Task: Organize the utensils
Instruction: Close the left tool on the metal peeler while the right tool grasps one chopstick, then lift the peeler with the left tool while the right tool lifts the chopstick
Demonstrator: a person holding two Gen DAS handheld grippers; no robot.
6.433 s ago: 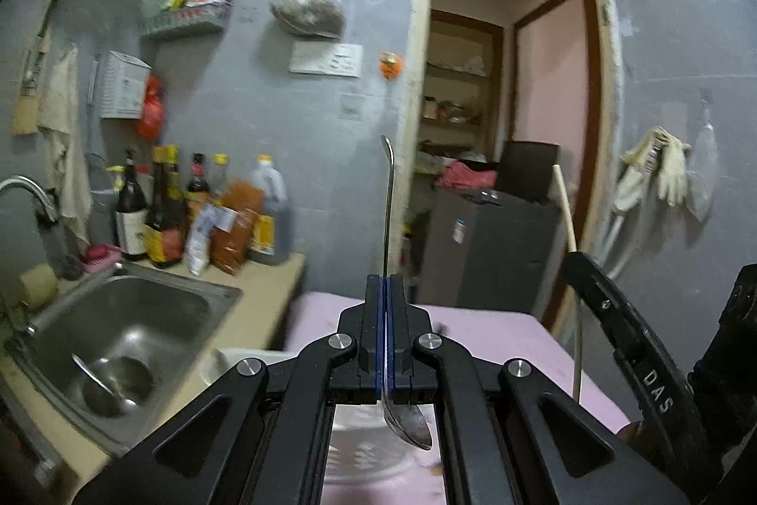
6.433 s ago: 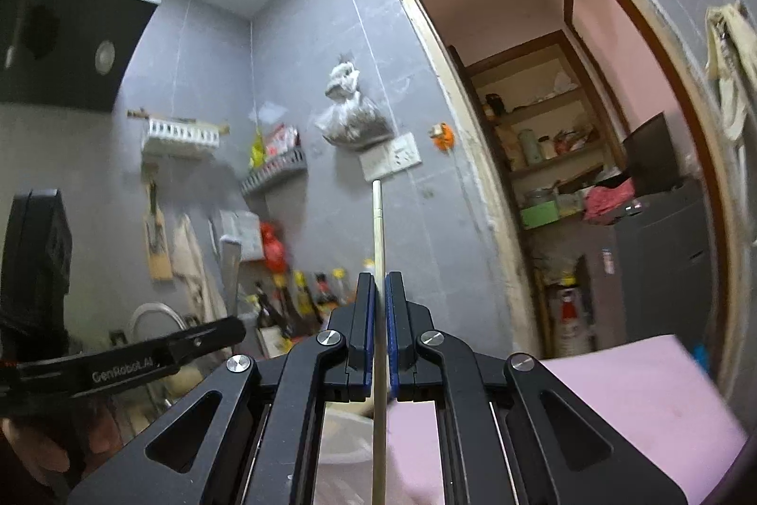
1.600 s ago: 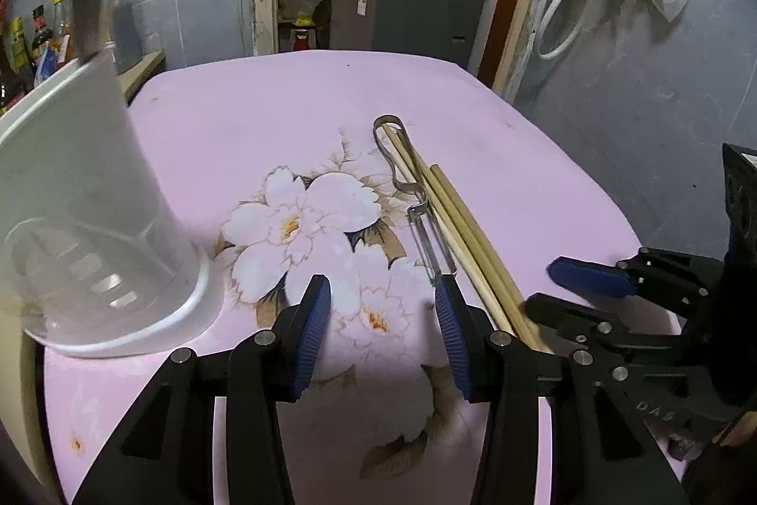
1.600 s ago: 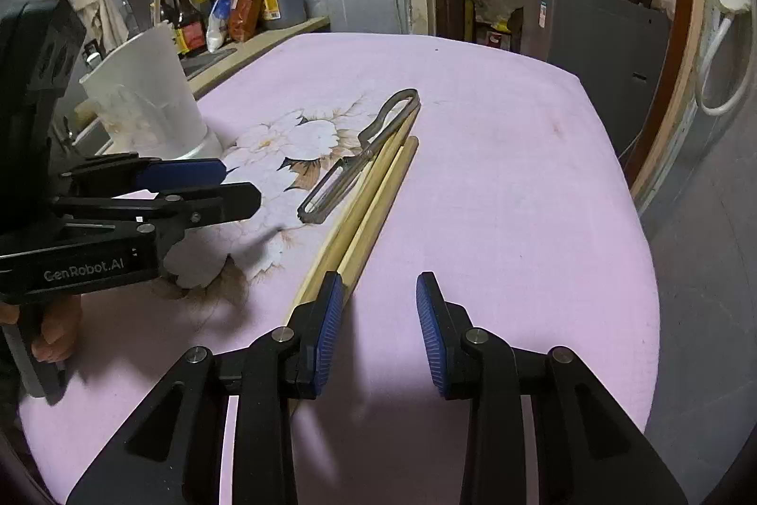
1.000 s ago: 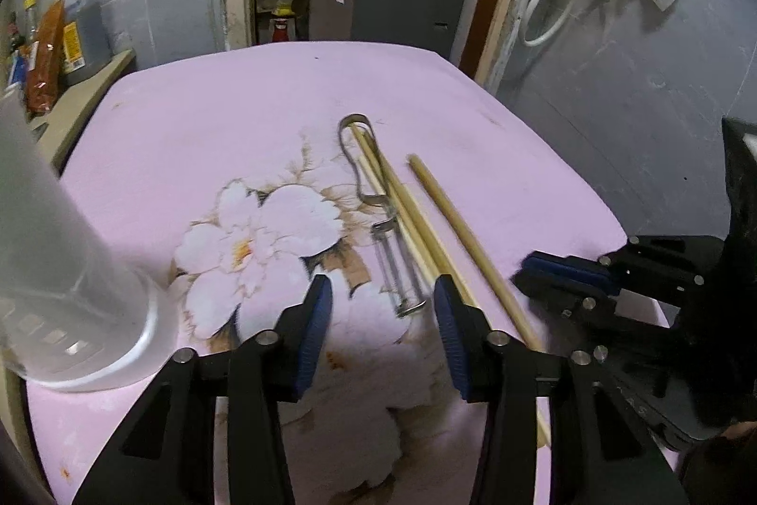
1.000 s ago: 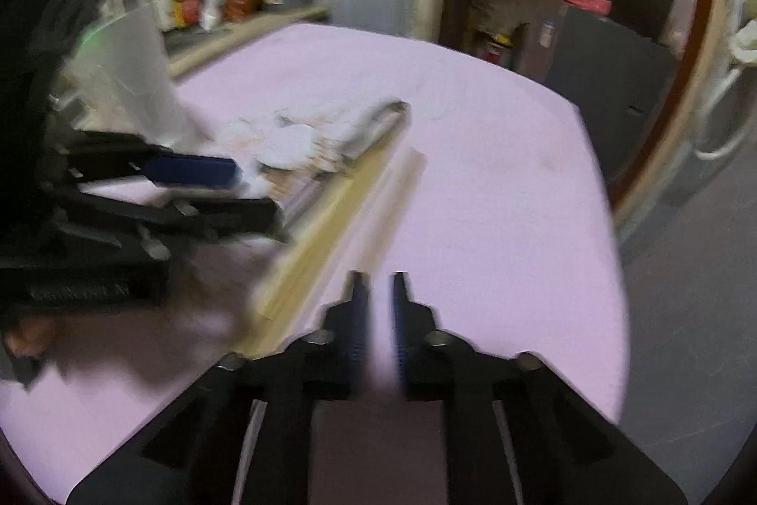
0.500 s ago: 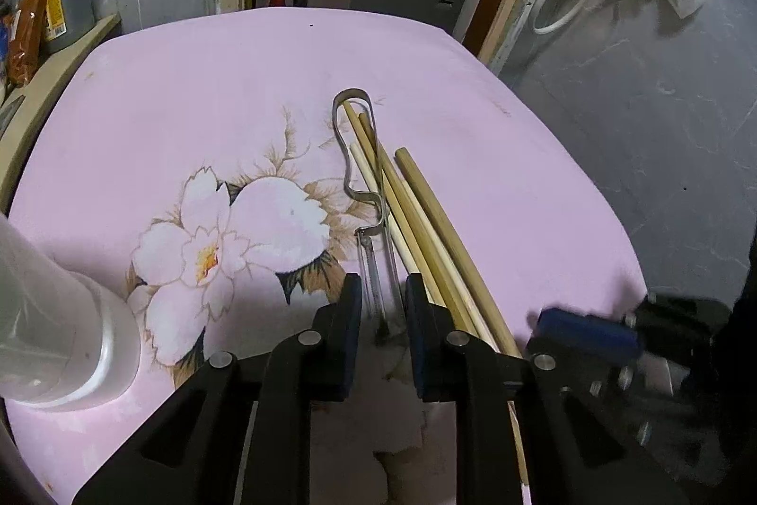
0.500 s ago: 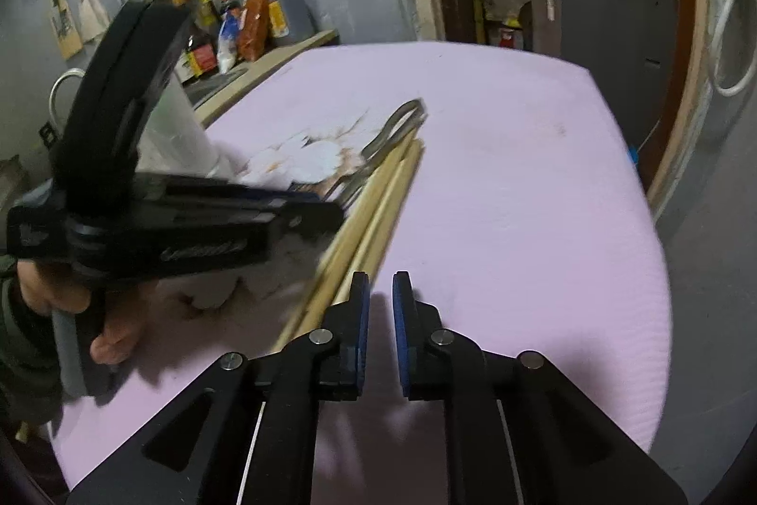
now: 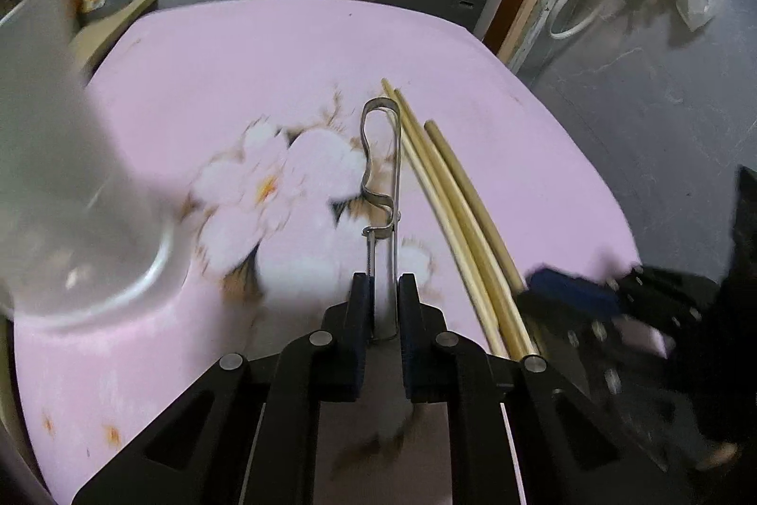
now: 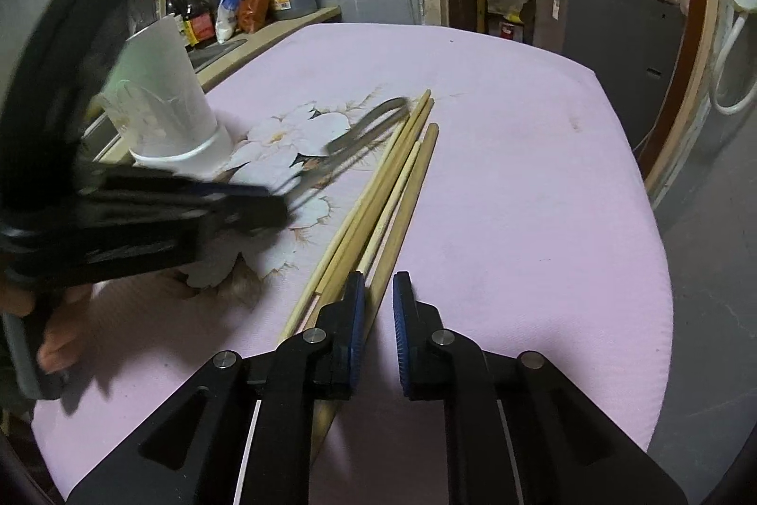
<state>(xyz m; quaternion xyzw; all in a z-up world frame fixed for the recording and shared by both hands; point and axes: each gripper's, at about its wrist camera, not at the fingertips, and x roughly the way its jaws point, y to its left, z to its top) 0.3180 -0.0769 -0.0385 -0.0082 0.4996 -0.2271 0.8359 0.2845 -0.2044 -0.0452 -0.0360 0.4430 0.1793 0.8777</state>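
On the pink floral table (image 10: 520,173), a metal peeler (image 9: 378,183) and several wooden chopsticks (image 10: 392,192) lie side by side, not yet in the white utensil holder (image 10: 165,107) standing well to their left. Left gripper (image 9: 382,306) has its jaws narrowed around the peeler's blade end, apparently gripping it. Right gripper (image 10: 376,315) has jaws narrowly parted over the thickest chopstick's near end, not clamped. Judging by what lies loose, most sorting remains.
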